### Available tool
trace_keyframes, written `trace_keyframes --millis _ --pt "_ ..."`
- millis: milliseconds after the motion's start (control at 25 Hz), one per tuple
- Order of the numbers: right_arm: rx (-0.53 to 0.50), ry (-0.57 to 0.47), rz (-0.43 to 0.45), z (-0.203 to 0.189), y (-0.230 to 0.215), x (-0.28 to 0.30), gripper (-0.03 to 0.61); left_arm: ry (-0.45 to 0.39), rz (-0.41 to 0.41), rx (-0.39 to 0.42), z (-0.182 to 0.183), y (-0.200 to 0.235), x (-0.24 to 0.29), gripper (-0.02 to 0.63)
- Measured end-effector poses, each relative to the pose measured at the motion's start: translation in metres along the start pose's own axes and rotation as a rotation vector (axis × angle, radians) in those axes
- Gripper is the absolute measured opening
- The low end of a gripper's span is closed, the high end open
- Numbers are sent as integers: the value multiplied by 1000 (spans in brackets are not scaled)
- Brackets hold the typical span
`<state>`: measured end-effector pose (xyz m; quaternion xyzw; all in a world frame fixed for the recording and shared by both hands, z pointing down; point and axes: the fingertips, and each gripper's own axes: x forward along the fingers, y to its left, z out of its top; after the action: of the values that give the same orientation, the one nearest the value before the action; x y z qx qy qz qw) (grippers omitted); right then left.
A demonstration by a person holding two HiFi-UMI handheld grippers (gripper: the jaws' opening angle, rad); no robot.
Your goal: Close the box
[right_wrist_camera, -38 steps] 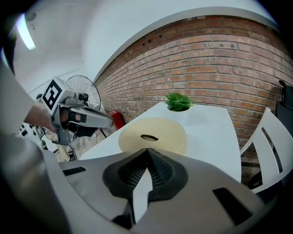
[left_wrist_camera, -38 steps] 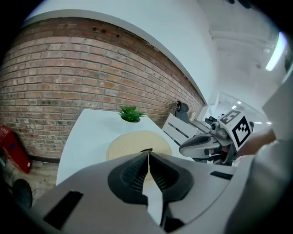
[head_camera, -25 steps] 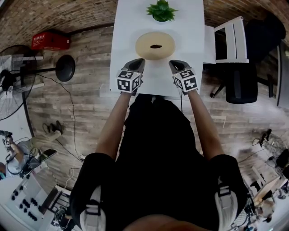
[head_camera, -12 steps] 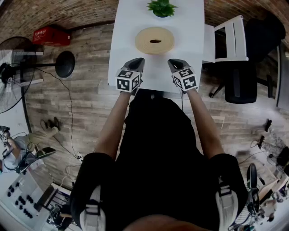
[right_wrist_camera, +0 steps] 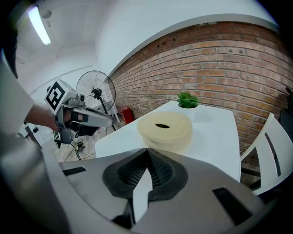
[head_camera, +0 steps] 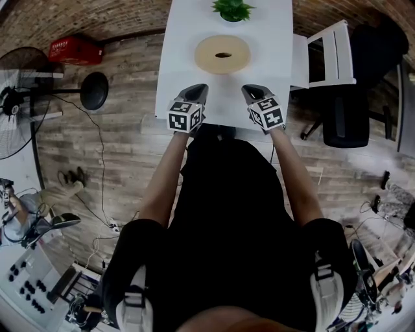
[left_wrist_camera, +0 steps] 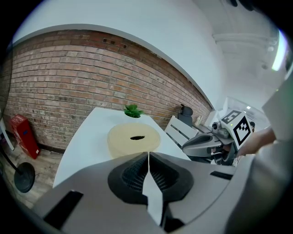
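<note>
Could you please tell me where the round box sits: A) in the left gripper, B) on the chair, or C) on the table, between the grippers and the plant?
C: the box rests on the table, with the plant beyond it.

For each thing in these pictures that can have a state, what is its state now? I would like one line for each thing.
Left gripper: shut, nothing between its jaws.
Right gripper: shut, nothing between its jaws.
Round box: lid on, standing on the white table, touched by neither gripper.
Potted plant: upright at the table's far end.
White chair: standing beside the table.
</note>
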<state>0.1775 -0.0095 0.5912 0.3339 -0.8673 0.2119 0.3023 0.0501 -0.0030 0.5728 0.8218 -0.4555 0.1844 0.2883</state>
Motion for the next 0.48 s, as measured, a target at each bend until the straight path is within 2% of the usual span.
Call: trace_keyframes --millis 480 --pt "-3 5 19 -8 7 -3 -3 -2 14 -4 -8 -6 -9 26"
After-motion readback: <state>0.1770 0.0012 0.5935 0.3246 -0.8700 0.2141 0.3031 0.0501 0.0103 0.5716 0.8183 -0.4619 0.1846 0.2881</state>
